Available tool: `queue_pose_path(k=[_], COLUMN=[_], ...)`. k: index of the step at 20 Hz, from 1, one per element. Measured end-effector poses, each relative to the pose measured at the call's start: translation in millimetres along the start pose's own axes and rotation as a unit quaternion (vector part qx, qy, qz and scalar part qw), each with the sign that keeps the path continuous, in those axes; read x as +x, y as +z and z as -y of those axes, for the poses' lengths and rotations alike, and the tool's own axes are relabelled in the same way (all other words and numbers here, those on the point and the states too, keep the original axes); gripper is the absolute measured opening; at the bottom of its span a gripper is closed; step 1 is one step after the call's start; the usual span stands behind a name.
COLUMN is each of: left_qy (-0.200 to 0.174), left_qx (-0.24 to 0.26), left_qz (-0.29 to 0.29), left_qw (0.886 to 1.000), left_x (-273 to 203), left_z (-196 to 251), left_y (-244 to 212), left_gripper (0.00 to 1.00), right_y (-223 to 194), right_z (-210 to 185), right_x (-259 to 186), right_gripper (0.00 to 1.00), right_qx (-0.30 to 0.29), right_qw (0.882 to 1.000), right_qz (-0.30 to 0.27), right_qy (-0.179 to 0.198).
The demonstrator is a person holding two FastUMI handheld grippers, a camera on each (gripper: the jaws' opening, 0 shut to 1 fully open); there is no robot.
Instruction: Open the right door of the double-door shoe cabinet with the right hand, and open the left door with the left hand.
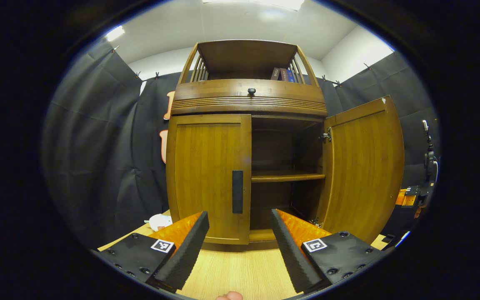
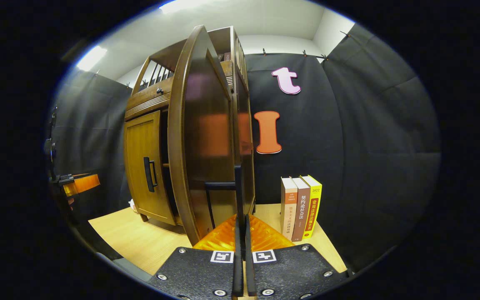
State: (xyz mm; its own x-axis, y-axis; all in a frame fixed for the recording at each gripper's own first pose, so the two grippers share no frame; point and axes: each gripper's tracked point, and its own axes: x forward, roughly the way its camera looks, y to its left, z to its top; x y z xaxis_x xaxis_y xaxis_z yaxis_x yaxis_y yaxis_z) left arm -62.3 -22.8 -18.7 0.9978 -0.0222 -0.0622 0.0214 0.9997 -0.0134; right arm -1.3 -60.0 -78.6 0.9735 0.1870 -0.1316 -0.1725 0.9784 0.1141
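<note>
In the right gripper view the right tongs [image 2: 241, 216] are pressed together on the black handle [image 2: 237, 187] of the right door [image 2: 204, 137], which stands swung wide, its glossy dark-brown face edge-on at twelve o'clock. Three books [image 2: 301, 207] stand at two o'clock on the tabletop [image 2: 140, 241]. In the left gripper view the left tongs [image 1: 240, 227] gape apart, holding nothing, just short of the cabinet [image 1: 248, 104]. Its left door [image 1: 206, 175], honey-brown with a black handle [image 1: 237, 191], is closed at eleven o'clock; a shelf [image 1: 288, 177] shows inside.
</note>
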Motion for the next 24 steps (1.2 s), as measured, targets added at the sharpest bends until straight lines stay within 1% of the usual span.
queue_pose_path(k=[5, 8, 9, 11, 13, 15, 18, 20, 21, 22, 24], left_qy=[0.004, 0.002, 0.001, 0.0, 0.001, 0.001, 0.005, 0.007, 0.007, 0.008, 0.007], left_qx=[-0.006, -0.006, -0.005, -0.006, -0.01, -0.016, -0.018, -0.018, -0.018, -0.019, -0.026], left_qz=[-0.008, -0.012, -0.013, -0.018, -0.023, -0.03, -0.033, -0.03, -0.033, -0.034, -0.032], left_qw=[1.0, 1.0, 1.0, 1.0, 1.0, 0.999, 0.999, 0.999, 0.999, 0.999, 0.999], left_x=[0, 0, 0, 0, -1, 3, 13, 24, 32, 40, 58], left_z=[-3, -2, -2, -2, -5, -6, -12, -16, -17, -19, -23], left_y=[-7, -10, -11, -15, -18, -22, -24, -23, -24, -24, -18], left_gripper=[0.94, 0.94, 0.96, 0.97, 0.94, 0.94, 0.94, 0.94, 0.96, 0.94, 0.94], right_y=[-9, -16, -17, -18, -20, -18, -20, -17, -15, -13, -9], right_z=[-2, -1, -1, -3, -11, -14, -10, -1, 3, 6, 13], right_x=[-11, -21, -25, -33, -44, -54, -55, -58, -59, -59, -59], right_gripper=[0.02, 0.02, 0.02, 0.02, 0.02, 0.02, 0.03, 0.23, 0.34, 0.44, 0.65], right_qx=[0.003, -0.01, -0.012, -0.012, -0.02, -0.036, -0.025, -0.013, -0.011, -0.01, -0.016], right_qw=[1.0, 0.999, 0.999, 0.999, 0.999, 0.998, 0.998, 0.997, 0.996, 0.996, 0.995], right_qz=[-0.008, -0.017, -0.019, -0.02, -0.023, -0.023, -0.022, -0.024, -0.02, -0.017, -0.011], right_qy=[-0.012, -0.025, -0.03, -0.042, -0.045, -0.053, -0.059, -0.073, -0.081, -0.086, -0.103])
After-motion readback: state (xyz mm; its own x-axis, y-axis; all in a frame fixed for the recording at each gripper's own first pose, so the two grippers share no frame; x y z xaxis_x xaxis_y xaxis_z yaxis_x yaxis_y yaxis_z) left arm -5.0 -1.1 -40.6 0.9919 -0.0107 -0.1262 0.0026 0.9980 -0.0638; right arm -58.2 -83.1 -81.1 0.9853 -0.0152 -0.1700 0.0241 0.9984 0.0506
